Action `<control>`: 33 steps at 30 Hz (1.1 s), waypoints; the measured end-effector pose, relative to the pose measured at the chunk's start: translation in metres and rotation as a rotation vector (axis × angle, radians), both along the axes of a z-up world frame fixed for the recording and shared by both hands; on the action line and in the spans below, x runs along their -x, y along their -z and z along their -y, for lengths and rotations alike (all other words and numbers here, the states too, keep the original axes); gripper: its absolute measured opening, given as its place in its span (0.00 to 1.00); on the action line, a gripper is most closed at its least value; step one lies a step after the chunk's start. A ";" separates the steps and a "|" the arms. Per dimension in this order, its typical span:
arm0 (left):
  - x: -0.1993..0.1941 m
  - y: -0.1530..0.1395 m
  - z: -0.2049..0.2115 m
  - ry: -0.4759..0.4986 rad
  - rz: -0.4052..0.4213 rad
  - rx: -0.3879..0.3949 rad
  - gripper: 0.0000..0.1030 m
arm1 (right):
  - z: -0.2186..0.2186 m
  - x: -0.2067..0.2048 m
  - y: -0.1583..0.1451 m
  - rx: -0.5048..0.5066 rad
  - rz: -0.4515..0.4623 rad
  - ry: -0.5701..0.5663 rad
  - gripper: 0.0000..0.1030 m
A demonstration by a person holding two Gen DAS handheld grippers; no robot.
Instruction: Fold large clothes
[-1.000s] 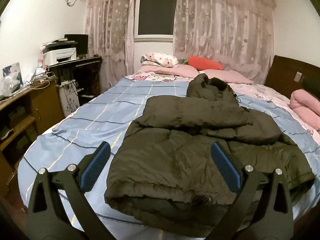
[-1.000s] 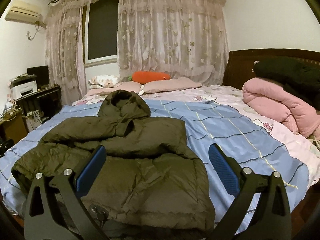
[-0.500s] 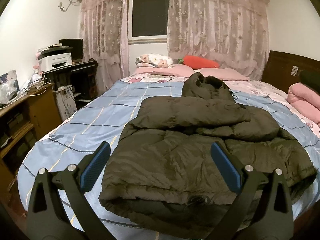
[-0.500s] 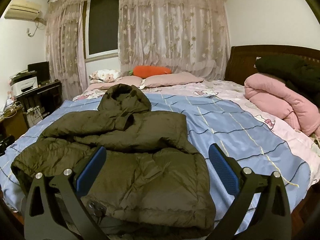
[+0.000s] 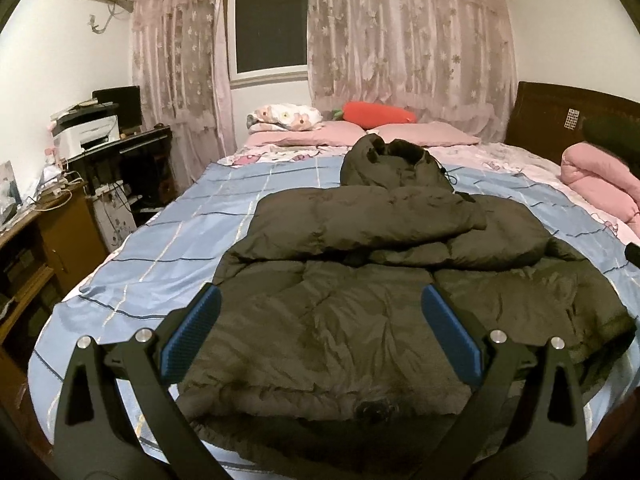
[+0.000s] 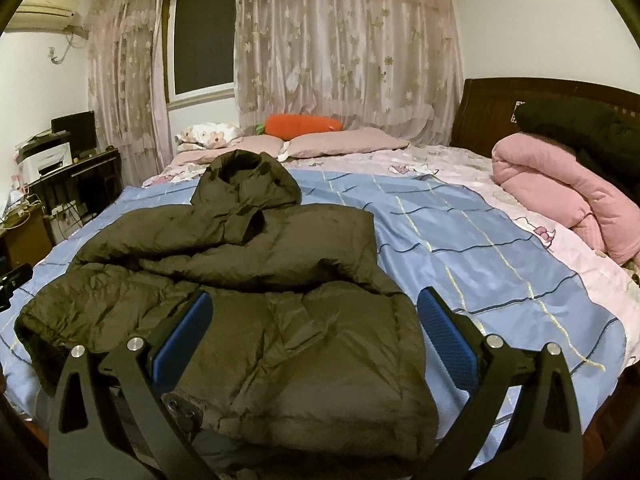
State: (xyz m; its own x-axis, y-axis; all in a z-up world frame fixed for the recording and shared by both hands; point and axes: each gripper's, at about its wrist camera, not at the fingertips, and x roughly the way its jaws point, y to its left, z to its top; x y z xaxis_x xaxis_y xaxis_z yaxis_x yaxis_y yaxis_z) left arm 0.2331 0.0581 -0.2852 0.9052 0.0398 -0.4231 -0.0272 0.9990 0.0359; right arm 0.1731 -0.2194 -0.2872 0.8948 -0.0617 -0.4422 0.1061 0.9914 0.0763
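A dark olive puffer jacket [image 5: 360, 280] lies on the blue checked bedsheet [image 5: 168, 240], hood pointing to the pillows and both sleeves folded across its chest. My left gripper [image 5: 320, 336] hovers open above the jacket's near hem, nothing between its blue pads. In the right wrist view the same jacket [image 6: 248, 280] fills the lower left, and my right gripper [image 6: 312, 336] hangs open over its near right corner, holding nothing. The jacket's near hem is partly hidden behind both grippers' frames.
Pink pillows [image 5: 424, 134] and an orange carrot-shaped cushion [image 5: 376, 114] lie at the bed's far end. A rolled pink quilt [image 6: 568, 196] sits at the right by the dark headboard [image 6: 520, 108]. A desk with a printer [image 5: 96, 132] and a wooden cabinet [image 5: 44, 240] stand left.
Both grippers have stayed open and drifted slightly, so the jacket sits a little more centred and the view tilts up. The jacket itself has not moved.
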 end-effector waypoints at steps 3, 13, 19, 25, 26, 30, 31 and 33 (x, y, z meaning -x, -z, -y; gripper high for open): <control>-0.013 0.003 -0.001 -0.002 -0.012 0.005 0.98 | -0.005 -0.010 0.005 0.008 -0.027 -0.002 0.99; -0.091 -0.026 0.013 0.013 0.033 -0.002 0.98 | -0.007 -0.048 -0.002 -0.020 -0.093 0.036 0.99; -0.170 -0.051 0.024 0.036 0.035 -0.011 0.98 | -0.020 -0.087 -0.022 0.030 -0.110 -0.002 0.99; -0.203 -0.032 0.016 0.049 -0.006 0.047 0.98 | -0.033 -0.163 -0.045 0.054 -0.170 -0.032 0.99; -0.206 -0.027 0.014 0.048 -0.023 0.059 0.98 | -0.037 -0.186 -0.051 0.070 -0.183 -0.047 0.99; -0.211 -0.017 0.007 0.034 -0.019 0.079 0.98 | -0.055 -0.283 -0.078 0.132 -0.193 -0.093 0.99; -0.212 -0.016 0.006 0.030 -0.017 0.075 0.98 | -0.062 -0.319 -0.082 0.155 -0.203 -0.097 0.99; -0.215 -0.013 0.003 0.010 -0.020 0.061 0.98 | -0.067 -0.371 -0.084 0.160 -0.249 -0.109 0.99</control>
